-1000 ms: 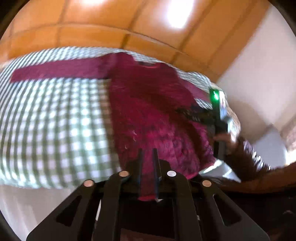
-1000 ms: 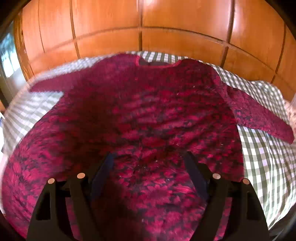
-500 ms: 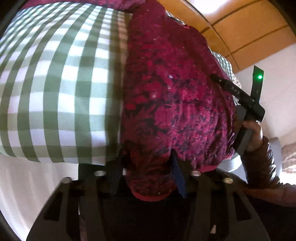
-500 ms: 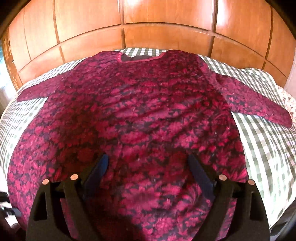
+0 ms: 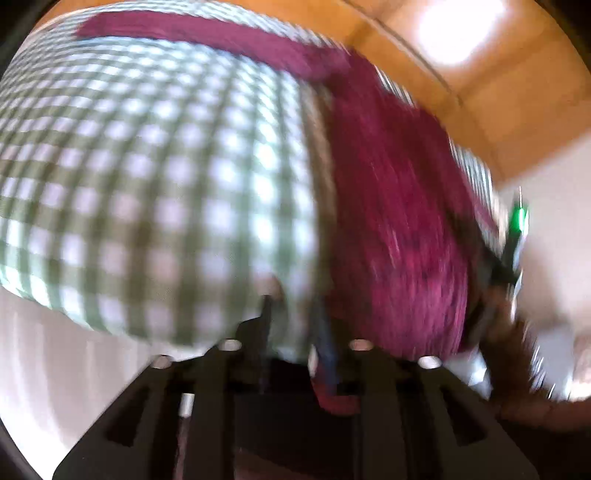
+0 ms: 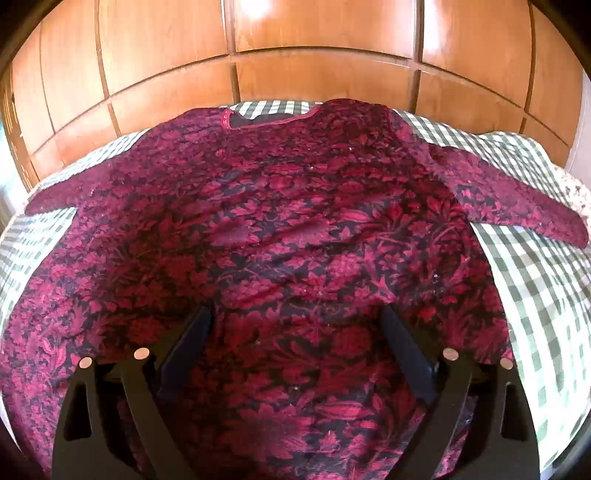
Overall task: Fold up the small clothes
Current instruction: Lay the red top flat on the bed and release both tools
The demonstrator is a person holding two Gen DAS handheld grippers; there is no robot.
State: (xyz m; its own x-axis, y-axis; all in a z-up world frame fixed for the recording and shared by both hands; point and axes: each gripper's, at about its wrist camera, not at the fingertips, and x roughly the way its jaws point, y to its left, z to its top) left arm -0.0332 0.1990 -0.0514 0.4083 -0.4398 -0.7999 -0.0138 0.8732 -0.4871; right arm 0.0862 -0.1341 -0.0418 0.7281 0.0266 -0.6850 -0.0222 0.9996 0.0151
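Observation:
A dark red floral long-sleeved top (image 6: 295, 236) lies spread flat on a green-and-white checked bed cover (image 6: 535, 295), neckline at the far side, sleeves out to both sides. My right gripper (image 6: 295, 325) is open and empty, low over the hem middle. In the blurred left wrist view the top (image 5: 399, 221) lies right of my left gripper (image 5: 291, 310), whose fingers stand a little apart over the checked cover (image 5: 147, 184) at the top's left edge. Nothing shows between them. The right gripper (image 5: 513, 251) with its green light shows at the far right.
A wooden panelled wall (image 6: 314, 33) stands behind the bed. The bed's near edge drops to a white side (image 5: 55, 350) at the left. A pale wall (image 5: 554, 192) is at the right.
My left gripper was shut on the top's hem corner, opened around it, and now has swung left onto the checked cover. My right gripper has stayed open over the hem.

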